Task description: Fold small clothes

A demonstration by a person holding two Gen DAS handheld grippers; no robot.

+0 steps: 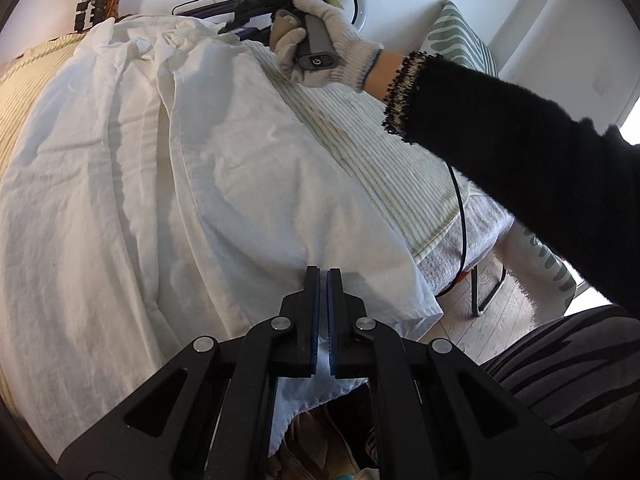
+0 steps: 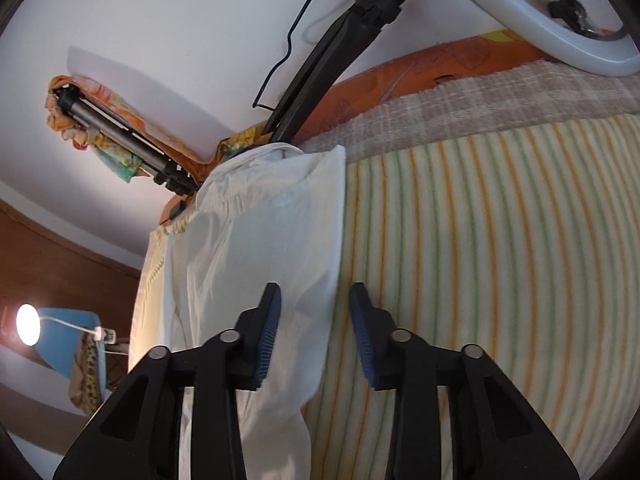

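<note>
I checked both claws. Left gripper [image 1: 323, 276] was clamped tight on the near hem of the white garment [image 1: 168, 168], which lay spread over the striped cover [image 2: 480, 240]. Right gripper [image 2: 314, 296] stood apart, approx. half-wide, pads not pressing; garment's edge lay betw. its fingers. Gloved hand [image 1: 320, 36] held its handle.

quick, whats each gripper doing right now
left gripper: shut, pinching the near edge of the crumpled white cotton garment
right gripper: open, the garment's edge lies between its jaws, not gripped
</note>
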